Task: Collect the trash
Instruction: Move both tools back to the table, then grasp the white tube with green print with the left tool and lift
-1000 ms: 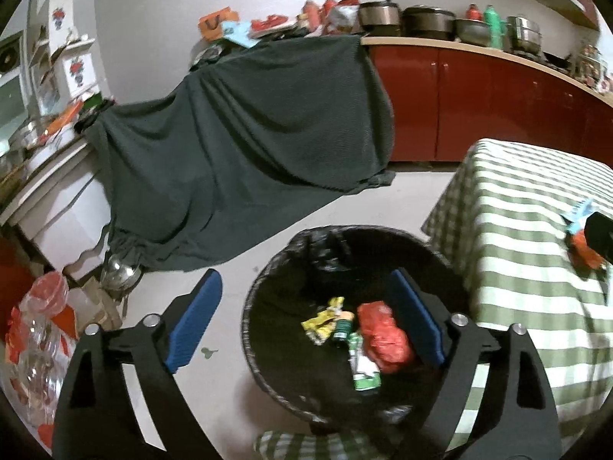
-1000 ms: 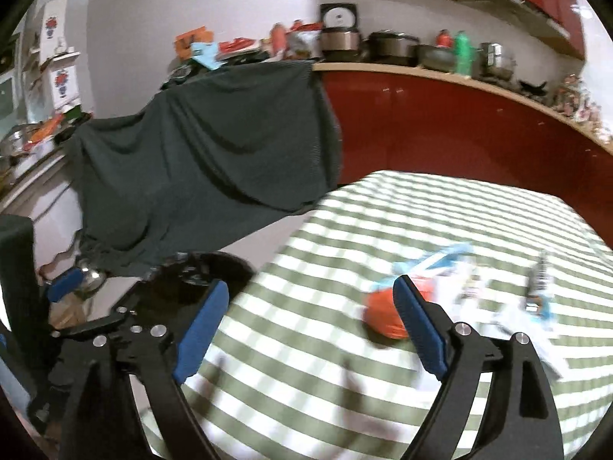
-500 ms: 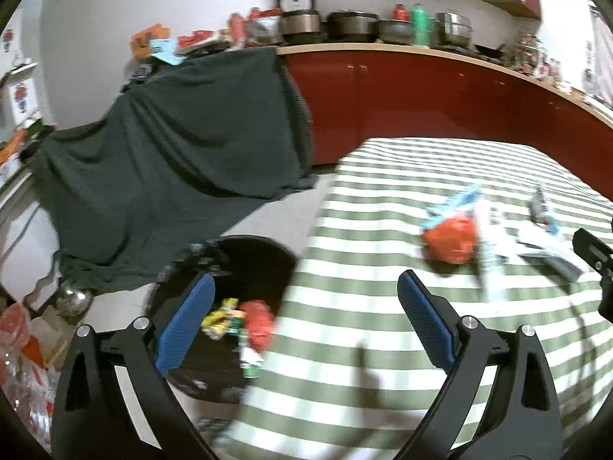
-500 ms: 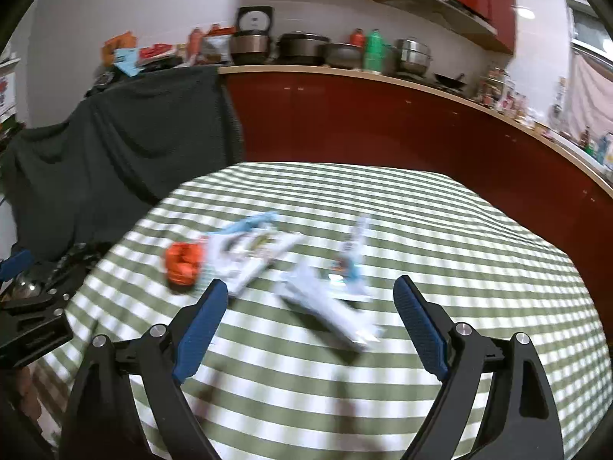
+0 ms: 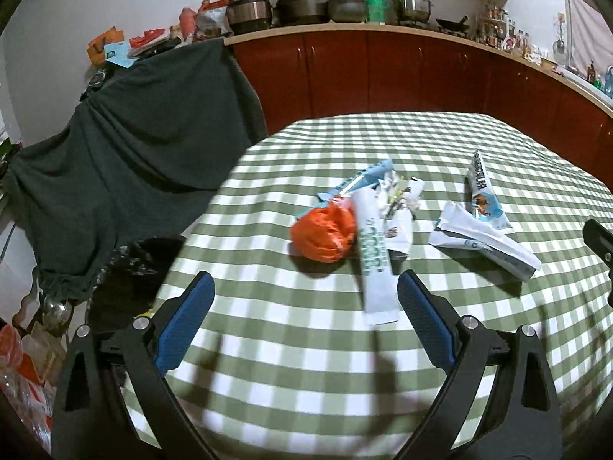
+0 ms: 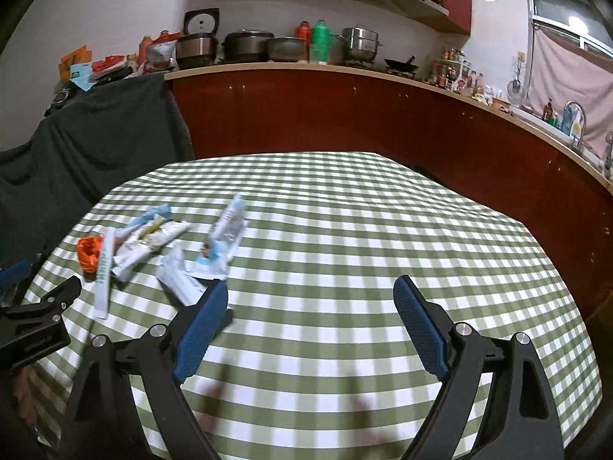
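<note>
I am between grabs, both my left tongs [image 5: 304, 304] and right tongs [image 6: 310, 316] wide open and empty above the worktop [image 5: 440, 142], so next I drop the left ones onto the orange bag [image 5: 323, 235] beside the wrappers [image 5: 481, 235].

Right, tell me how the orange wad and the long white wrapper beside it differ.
The orange wad is crumpled into a rounded lump; the long white wrapper lies flat in a narrow strip. The wad is plain orange; the wrapper is white with green print. Both lie touching on the checked tablecloth, ahead of the open left gripper.
</note>
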Demonstrator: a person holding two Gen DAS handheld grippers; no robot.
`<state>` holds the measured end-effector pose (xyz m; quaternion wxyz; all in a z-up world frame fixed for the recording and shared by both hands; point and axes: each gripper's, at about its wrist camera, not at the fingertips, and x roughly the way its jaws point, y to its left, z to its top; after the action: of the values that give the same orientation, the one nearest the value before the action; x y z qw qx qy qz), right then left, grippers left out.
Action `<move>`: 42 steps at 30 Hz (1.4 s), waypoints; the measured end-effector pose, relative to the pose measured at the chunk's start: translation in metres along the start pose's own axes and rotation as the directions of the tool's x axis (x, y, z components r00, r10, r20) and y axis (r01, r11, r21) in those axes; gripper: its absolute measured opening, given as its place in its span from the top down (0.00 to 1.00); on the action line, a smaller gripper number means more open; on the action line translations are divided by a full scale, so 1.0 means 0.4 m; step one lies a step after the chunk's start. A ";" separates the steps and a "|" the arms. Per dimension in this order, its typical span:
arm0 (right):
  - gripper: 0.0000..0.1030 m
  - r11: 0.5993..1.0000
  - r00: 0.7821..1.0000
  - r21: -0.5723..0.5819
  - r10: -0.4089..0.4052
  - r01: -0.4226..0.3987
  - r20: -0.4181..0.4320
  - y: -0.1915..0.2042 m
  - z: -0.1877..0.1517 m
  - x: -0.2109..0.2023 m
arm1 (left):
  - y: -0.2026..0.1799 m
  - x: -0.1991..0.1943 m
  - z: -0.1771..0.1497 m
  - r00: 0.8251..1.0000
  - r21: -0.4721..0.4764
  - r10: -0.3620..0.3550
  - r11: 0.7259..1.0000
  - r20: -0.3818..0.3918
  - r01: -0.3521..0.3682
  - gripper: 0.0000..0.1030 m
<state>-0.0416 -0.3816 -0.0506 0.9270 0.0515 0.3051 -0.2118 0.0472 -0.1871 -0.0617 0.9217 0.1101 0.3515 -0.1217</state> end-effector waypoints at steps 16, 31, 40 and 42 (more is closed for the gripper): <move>0.17 0.997 0.999 0.061 0.038 -0.036 -0.030 -0.075 -0.016 0.043 | -0.060 0.087 0.015 0.996 0.009 0.003 1.000 -0.084 -0.002 0.30; 0.17 0.997 0.997 0.044 0.058 -0.056 -0.042 -0.052 -0.017 0.044 | -0.059 0.086 0.006 0.993 0.028 -0.061 0.998 -0.101 0.064 0.81; 0.17 0.995 0.994 0.012 0.102 -0.102 -0.042 0.000 -0.010 0.033 | -0.038 0.027 -0.004 0.996 0.045 -0.074 0.996 -0.052 0.077 0.83; 0.17 0.994 0.993 0.004 0.114 -0.114 -0.041 0.014 -0.008 0.033 | -0.028 0.016 -0.005 0.996 0.045 -0.074 0.996 -0.044 0.076 0.83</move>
<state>-0.0311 -0.3805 -0.0610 0.9310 0.0739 0.3207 -0.1578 0.0472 -0.1979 -0.0689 0.9059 0.1208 0.3720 -0.1622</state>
